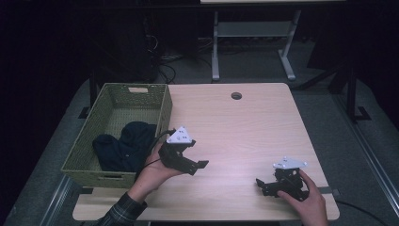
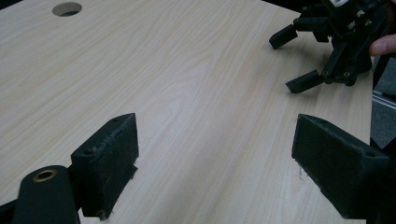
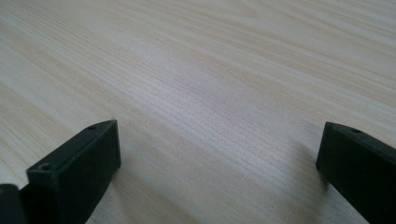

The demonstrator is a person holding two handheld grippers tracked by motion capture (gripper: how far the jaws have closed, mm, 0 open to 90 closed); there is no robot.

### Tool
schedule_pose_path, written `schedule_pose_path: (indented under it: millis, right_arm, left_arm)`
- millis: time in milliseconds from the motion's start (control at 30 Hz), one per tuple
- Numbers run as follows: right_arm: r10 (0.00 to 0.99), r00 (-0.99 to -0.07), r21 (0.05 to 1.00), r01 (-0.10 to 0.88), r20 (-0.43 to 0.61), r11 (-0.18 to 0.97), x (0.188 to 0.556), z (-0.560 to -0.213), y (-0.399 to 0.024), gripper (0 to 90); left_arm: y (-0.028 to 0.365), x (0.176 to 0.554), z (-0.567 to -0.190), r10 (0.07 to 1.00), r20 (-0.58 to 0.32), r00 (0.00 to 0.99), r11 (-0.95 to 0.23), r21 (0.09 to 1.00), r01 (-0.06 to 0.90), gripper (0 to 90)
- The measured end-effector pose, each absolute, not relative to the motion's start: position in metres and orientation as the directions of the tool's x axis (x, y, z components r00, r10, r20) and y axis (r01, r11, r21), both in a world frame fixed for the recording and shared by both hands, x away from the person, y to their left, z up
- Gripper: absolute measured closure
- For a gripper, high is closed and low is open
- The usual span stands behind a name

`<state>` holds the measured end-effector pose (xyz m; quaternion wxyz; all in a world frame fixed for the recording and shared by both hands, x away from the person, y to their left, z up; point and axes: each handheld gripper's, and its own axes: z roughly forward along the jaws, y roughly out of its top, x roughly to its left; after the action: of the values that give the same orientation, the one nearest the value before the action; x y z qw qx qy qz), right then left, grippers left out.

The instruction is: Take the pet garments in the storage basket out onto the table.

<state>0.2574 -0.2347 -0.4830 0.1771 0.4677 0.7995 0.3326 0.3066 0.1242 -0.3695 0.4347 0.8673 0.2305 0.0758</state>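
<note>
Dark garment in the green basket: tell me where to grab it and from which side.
Grip the raised bunched fold at the top of the dark garment, coming straight down from above. The green basket walls it in on every side, so only the open top gives access. The left hand-held gripper, jaws open and empty, is nearest, just past the basket's right wall.

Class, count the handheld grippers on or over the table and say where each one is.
2. The left gripper is held beside the green basket, just right of it. The right gripper rests near the table's front right corner.
</note>
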Motion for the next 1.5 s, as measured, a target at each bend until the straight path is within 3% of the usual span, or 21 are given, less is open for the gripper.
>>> schedule_pose_path:
  millis: [900, 1500]
  right_arm:
    - [0.866, -0.499, 0.698, 0.630, 0.029, 0.340, 0.257, -0.483, -0.235, 0.0]
    - [0.866, -0.500, 0.698, 0.630, 0.028, 0.341, 0.257, -0.483, -0.235, 0.0]
  left_arm:
    - [0.160, 0.324, -0.342, 0.546, -0.025, 0.838, -0.489, 0.802, 0.343, 14.3]
    - [0.192, 0.332, -0.340, 0.577, -0.053, 0.815, -0.467, 0.797, 0.383, 14.1]
